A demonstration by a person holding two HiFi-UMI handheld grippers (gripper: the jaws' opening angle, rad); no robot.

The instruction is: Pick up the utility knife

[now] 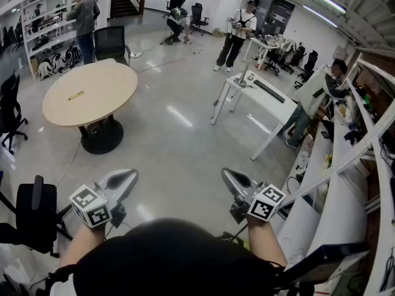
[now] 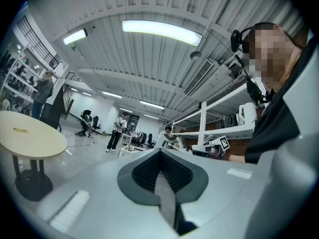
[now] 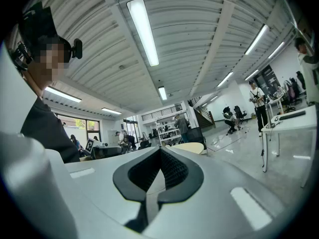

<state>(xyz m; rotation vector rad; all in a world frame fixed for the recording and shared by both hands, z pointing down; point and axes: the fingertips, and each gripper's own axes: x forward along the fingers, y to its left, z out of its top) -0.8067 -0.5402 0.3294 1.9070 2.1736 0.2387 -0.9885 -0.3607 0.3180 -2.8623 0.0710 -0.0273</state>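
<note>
Dark garment (image 1: 173, 258) of the person fills the lower edge of the head view. Just ahead of it, left tool (image 1: 126, 177) and right tool (image 1: 229, 176) are held side by side above the grey floor (image 1: 179, 147), each with its jaws pressed together and nothing between them. Utility knife (image 1: 76, 95), a slim yellow item, lies on the round tabletop (image 1: 105, 79) at upper left, well apart from both tools. White desk (image 1: 265, 97) stands to the right.
</note>
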